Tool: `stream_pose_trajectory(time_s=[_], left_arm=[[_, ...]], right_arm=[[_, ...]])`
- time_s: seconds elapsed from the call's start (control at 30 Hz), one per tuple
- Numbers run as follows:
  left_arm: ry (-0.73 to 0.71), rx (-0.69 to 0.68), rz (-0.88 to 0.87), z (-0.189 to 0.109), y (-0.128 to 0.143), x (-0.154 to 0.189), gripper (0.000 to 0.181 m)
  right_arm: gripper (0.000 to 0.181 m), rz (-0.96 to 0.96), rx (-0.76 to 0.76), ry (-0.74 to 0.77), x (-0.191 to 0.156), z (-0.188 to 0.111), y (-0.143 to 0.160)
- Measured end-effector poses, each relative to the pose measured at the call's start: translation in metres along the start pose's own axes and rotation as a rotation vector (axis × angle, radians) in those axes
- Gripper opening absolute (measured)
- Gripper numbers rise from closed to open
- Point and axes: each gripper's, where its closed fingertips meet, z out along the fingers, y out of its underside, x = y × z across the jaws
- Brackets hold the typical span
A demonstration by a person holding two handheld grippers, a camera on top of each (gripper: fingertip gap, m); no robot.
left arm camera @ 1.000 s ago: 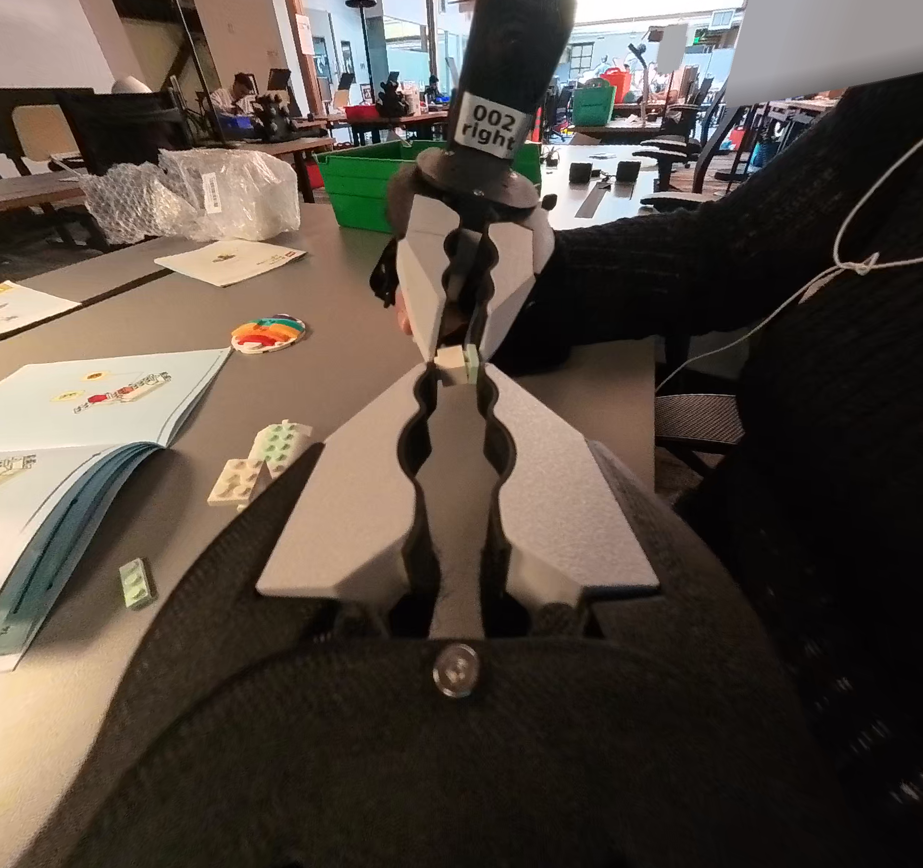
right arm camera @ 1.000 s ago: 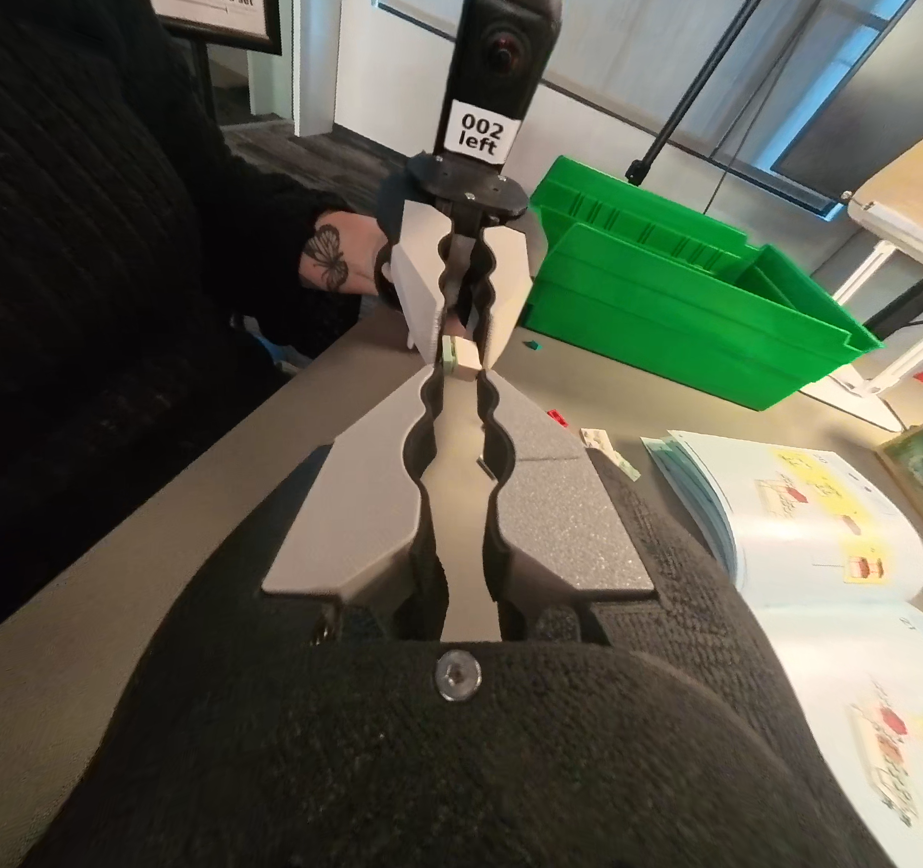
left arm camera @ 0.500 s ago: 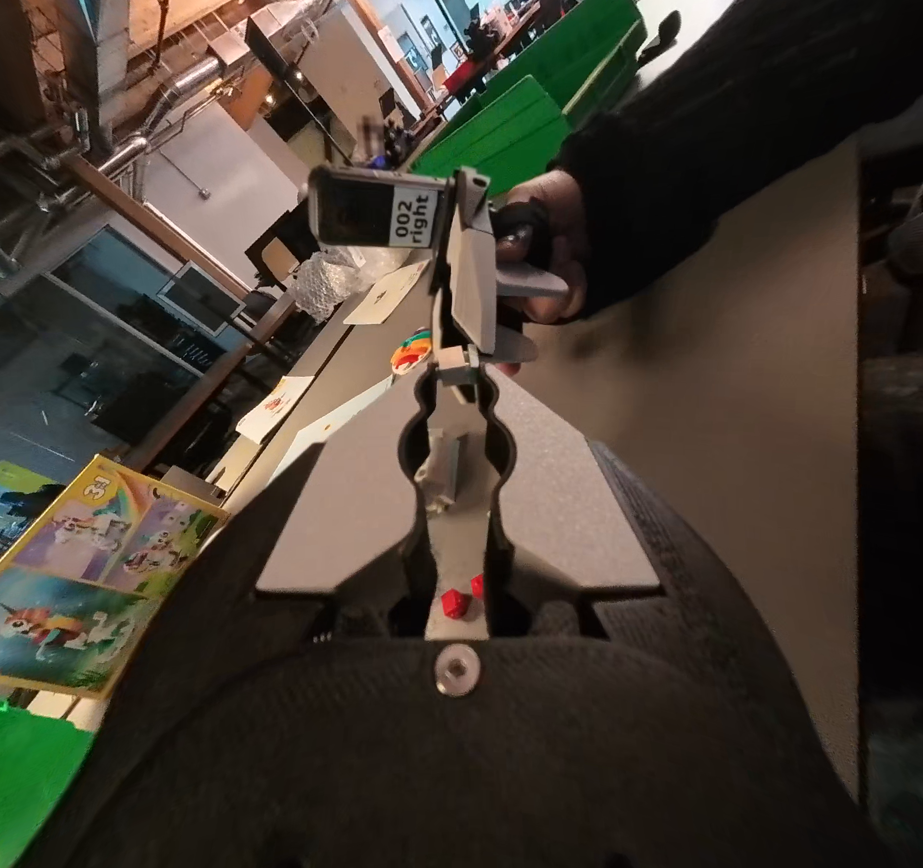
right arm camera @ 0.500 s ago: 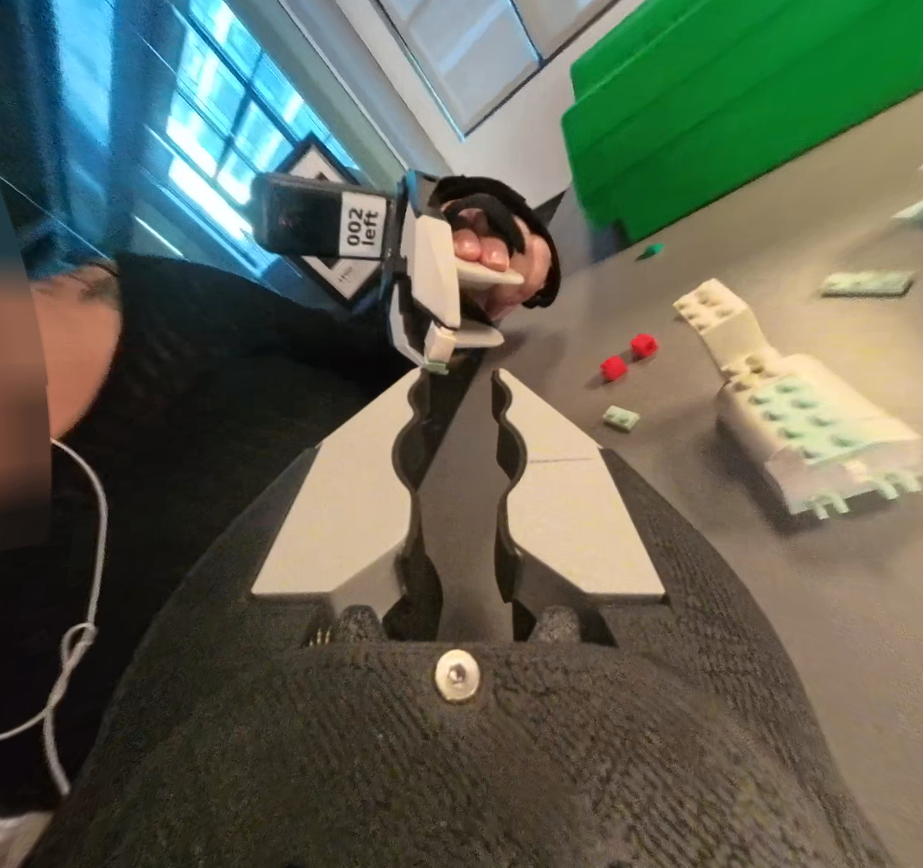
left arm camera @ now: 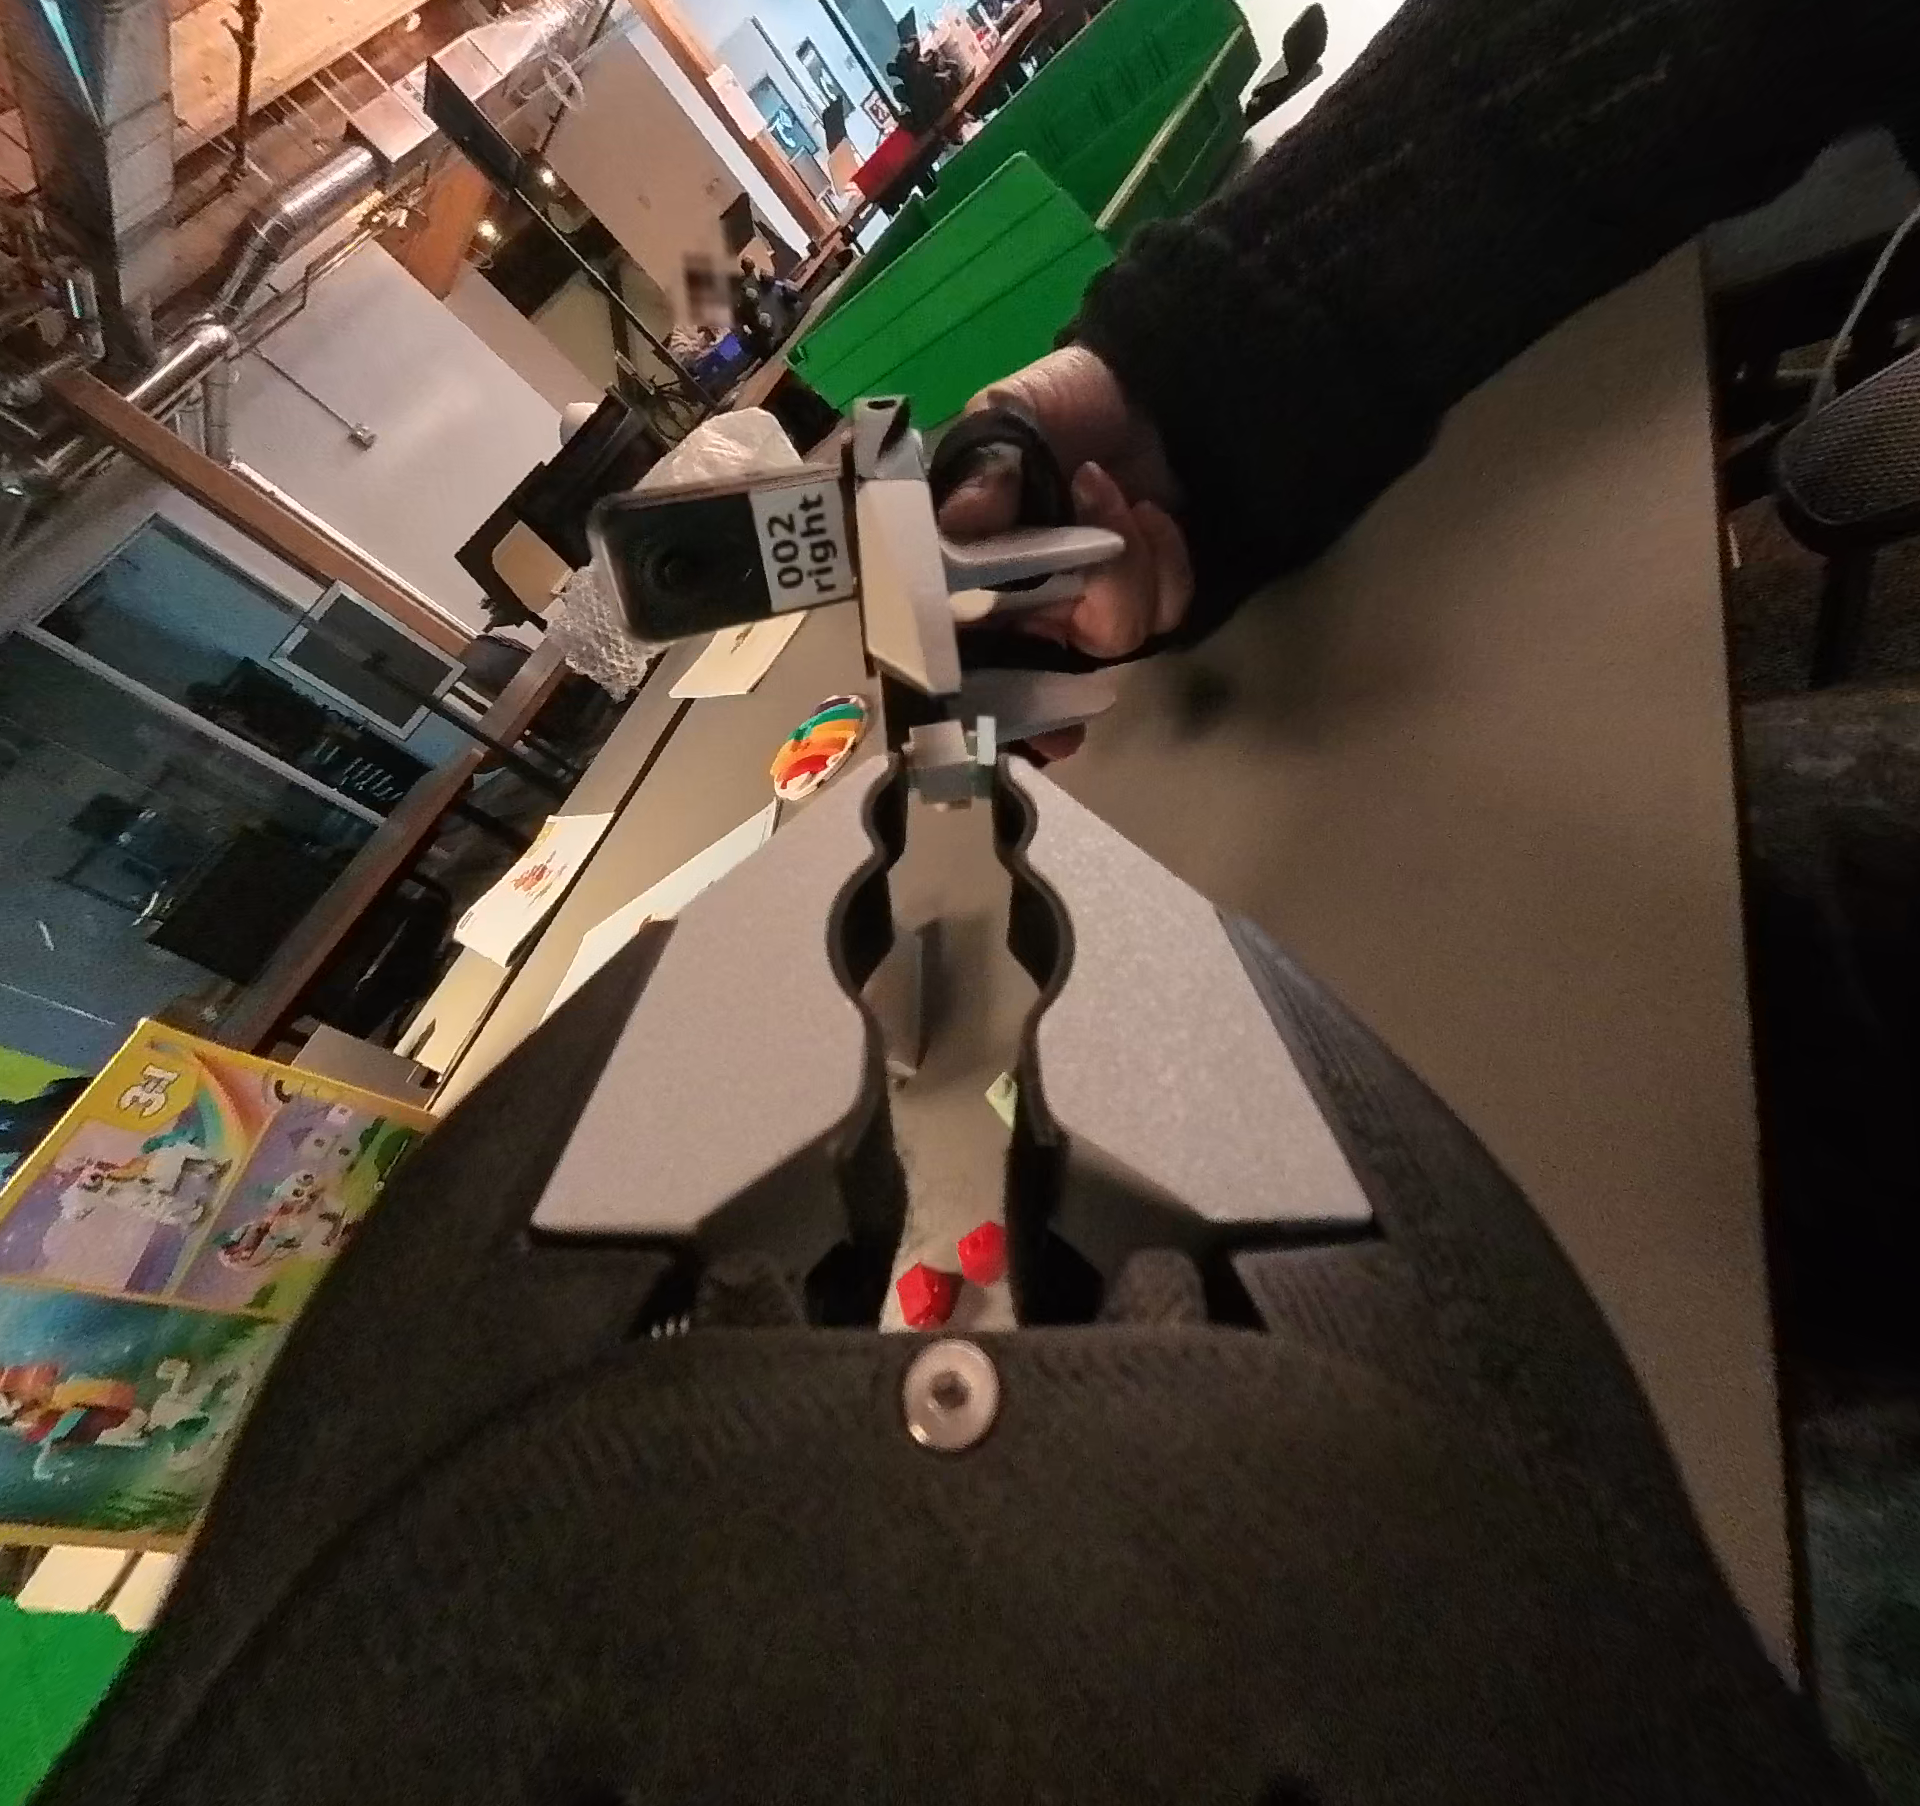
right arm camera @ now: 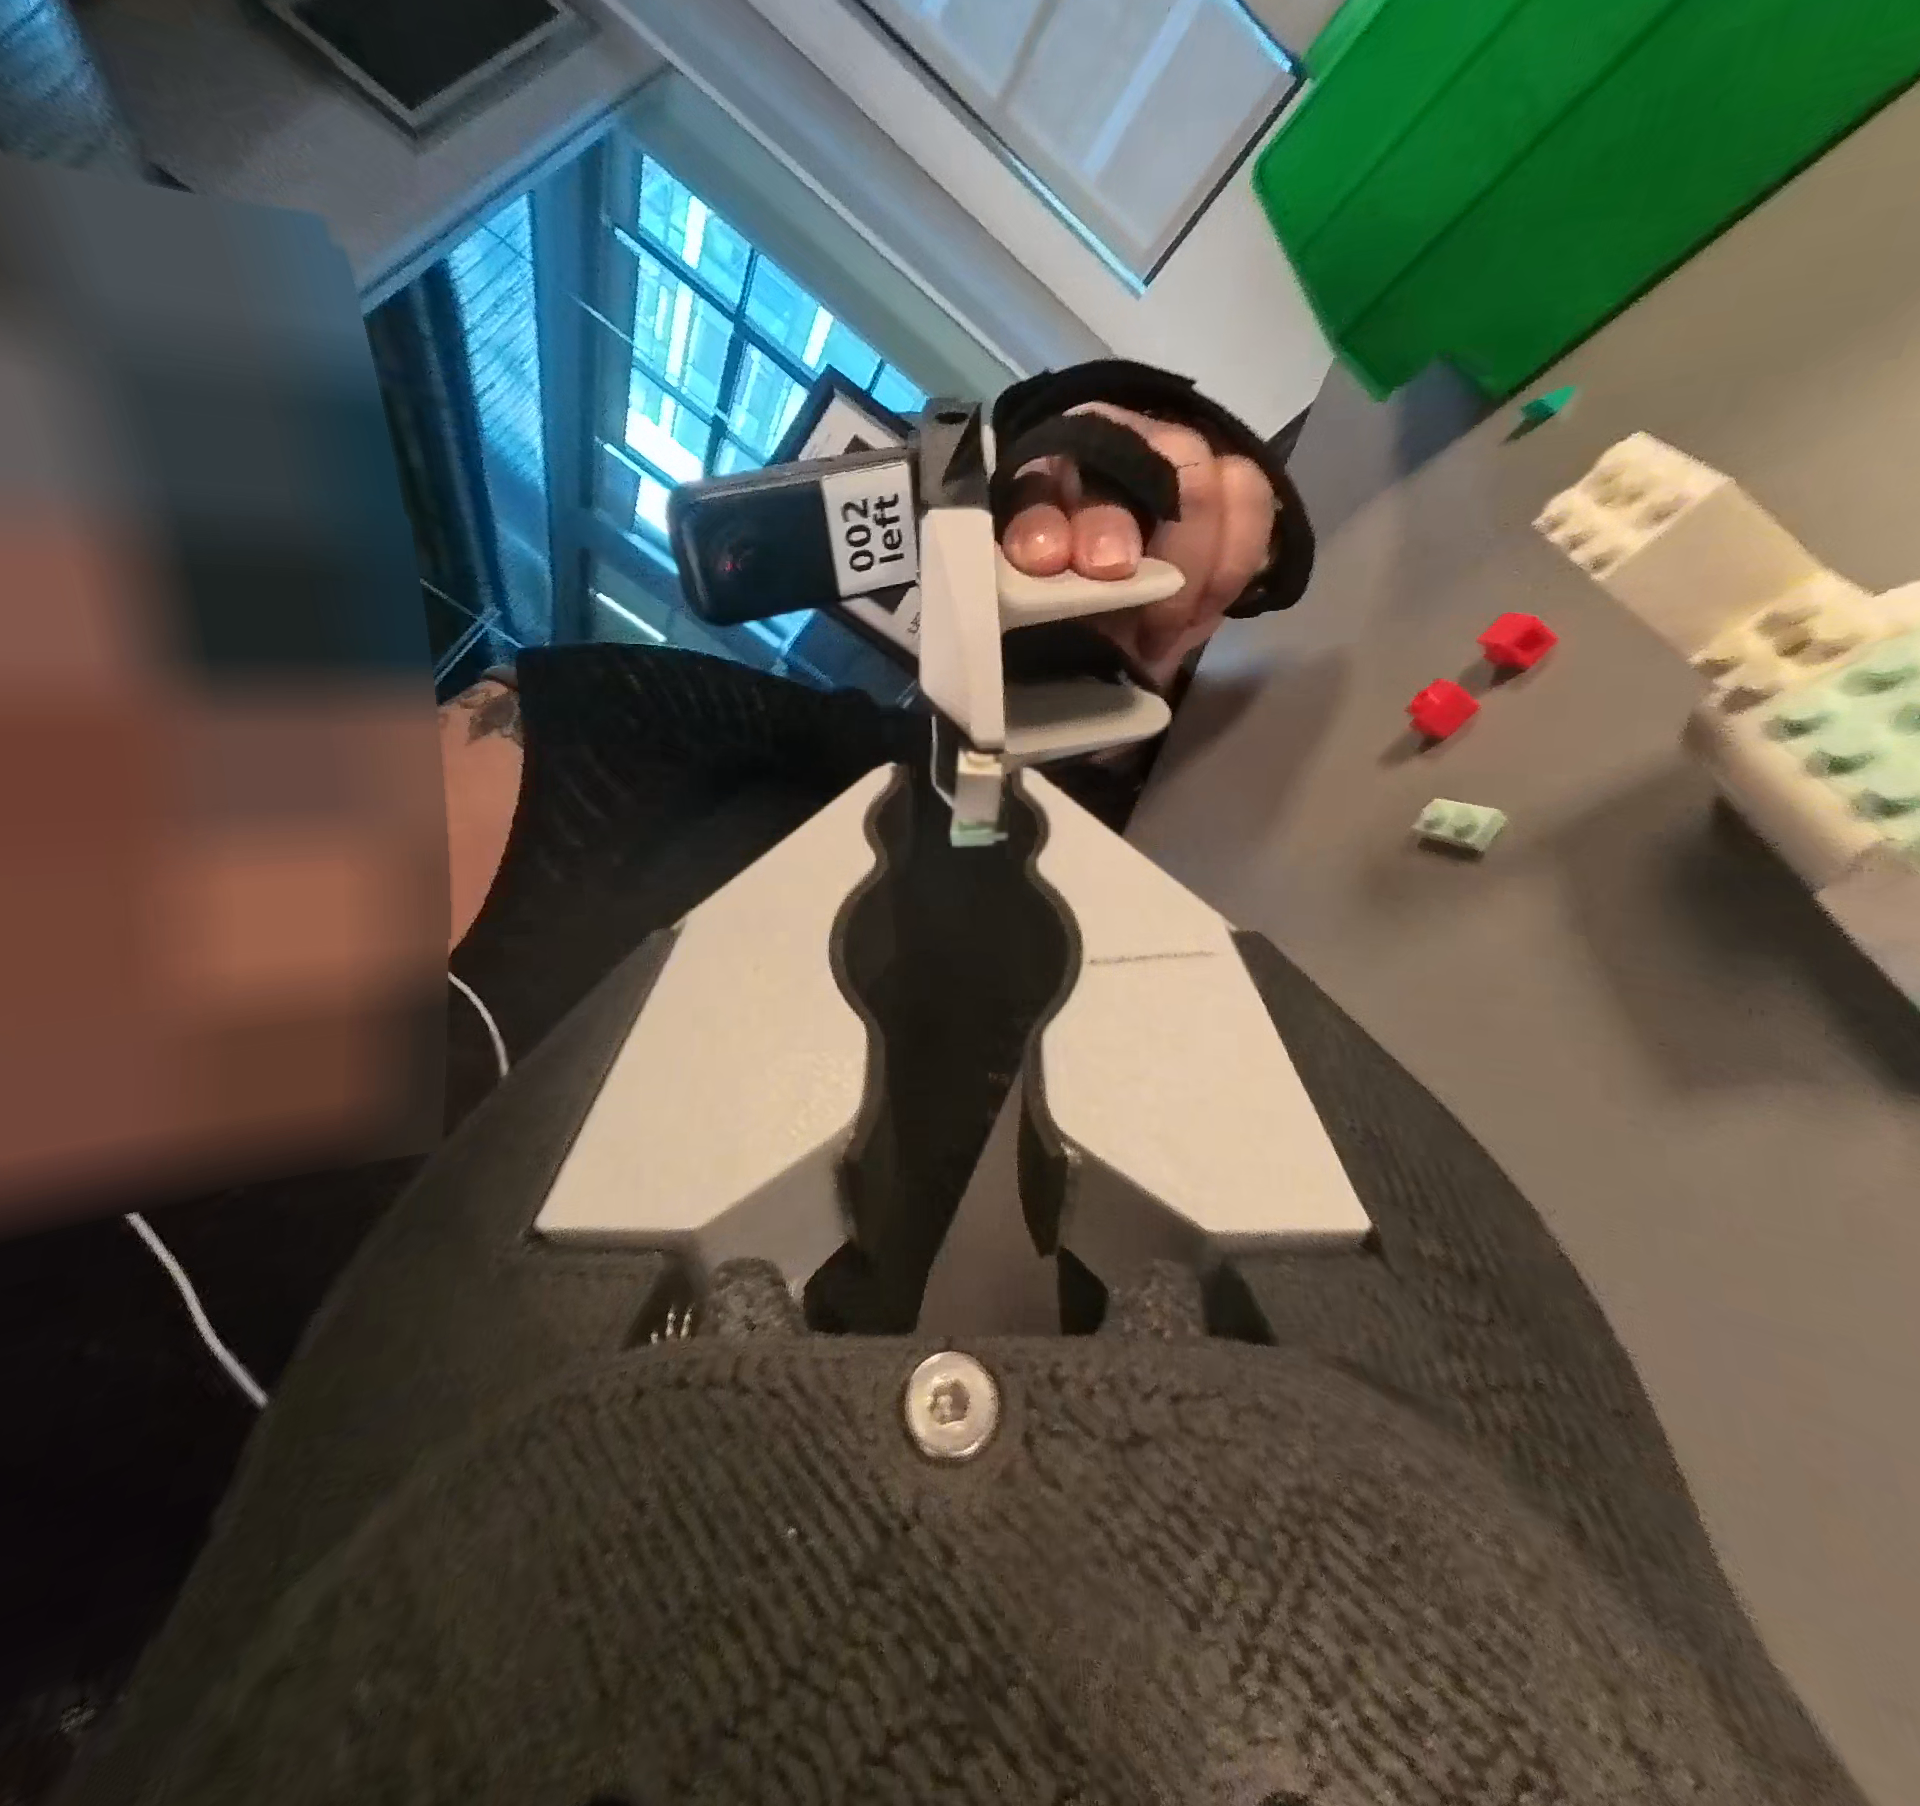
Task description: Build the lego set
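My left gripper is shut on a small white and pale green brick piece and holds it in the air above the grey table. My right gripper faces it tip to tip. Its jaws stand a little apart on either side of the same piece and do not press it. In the right wrist view the left gripper is turned edge-on. In the left wrist view the right gripper is turned edge-on too. A partly built white and green model lies on the table at the right.
Two small red bricks and a pale green plate lie near the model. Green bins stand at the back. A set box, a rainbow piece and papers lie to the left. From either gripper's tips it is about 9 centimeters to the pale green plate. It turns up in the left wrist view as well.
Both grippers were shut on the piece a second ago. They rolled about a quarter turn, the right gripper let go and opened, and its tips now sit around the piece again.
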Motion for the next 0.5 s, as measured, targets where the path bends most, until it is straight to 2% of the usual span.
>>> stream_pose_trajectory(time_s=[0.1,0.17,0.5], left_arm=[[0.007,0.001,0.007,0.001,0.0,0.001,0.015],[0.006,0.007,0.008,0.001,-0.002,0.0,0.015],[-0.09,0.008,-0.061,0.0,0.001,-0.018,0.016]], right_arm=[[0.017,0.02,-0.003,-0.01,0.0,0.002,0.001],[0.007,0.016,0.007,-0.002,0.003,0.002,0.0],[0.006,-0.083,0.123,0.042,0.005,0.003,-0.017]])
